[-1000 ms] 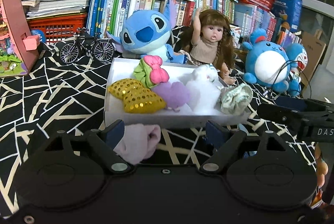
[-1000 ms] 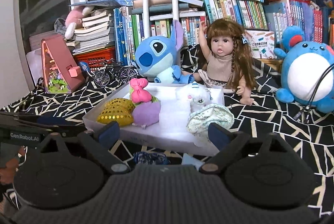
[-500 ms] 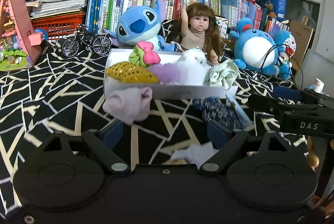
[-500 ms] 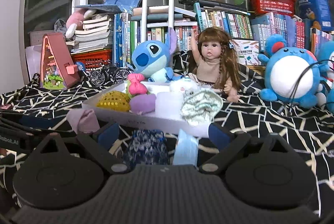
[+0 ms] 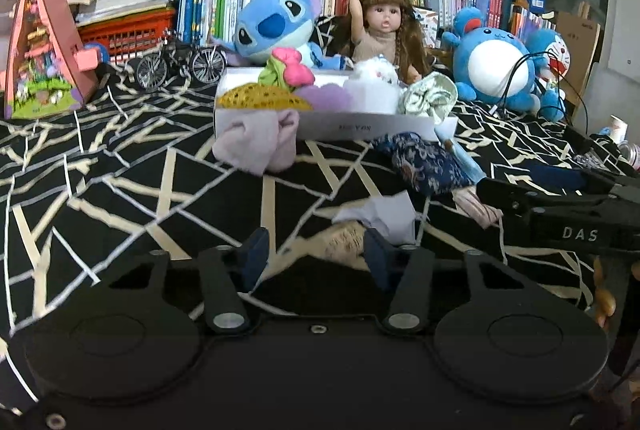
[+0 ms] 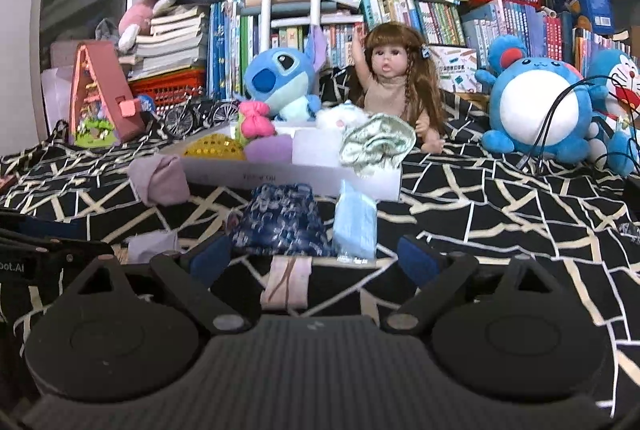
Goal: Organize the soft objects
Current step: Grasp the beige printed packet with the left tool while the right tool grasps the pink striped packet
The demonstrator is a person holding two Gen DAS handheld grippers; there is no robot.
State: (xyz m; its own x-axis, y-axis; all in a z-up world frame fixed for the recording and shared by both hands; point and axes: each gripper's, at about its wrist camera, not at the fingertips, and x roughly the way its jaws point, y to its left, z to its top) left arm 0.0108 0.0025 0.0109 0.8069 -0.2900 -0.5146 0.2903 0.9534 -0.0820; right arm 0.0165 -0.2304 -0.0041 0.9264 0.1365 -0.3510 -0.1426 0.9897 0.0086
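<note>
A white tray holds several soft items: a gold sequin pouch, a pink-bow scrunchie, a purple puff, a white plush and a pale green scrunchie. On the cloth before it lie a pink sock, a dark blue patterned pouch, a light blue packet, a white cloth and a beige striped piece. My left gripper is open and empty, near the white cloth. My right gripper is open and empty, above the beige piece.
A Stitch plush, a doll and a blue round plush sit behind the tray. A toy bicycle, a pink toy house and book stacks stand at the back. A black-and-white patterned cloth covers the surface.
Both grippers have pulled back from the tray and lowered. The left jaws have narrowed a little. More loose items on the cloth have come into view.
</note>
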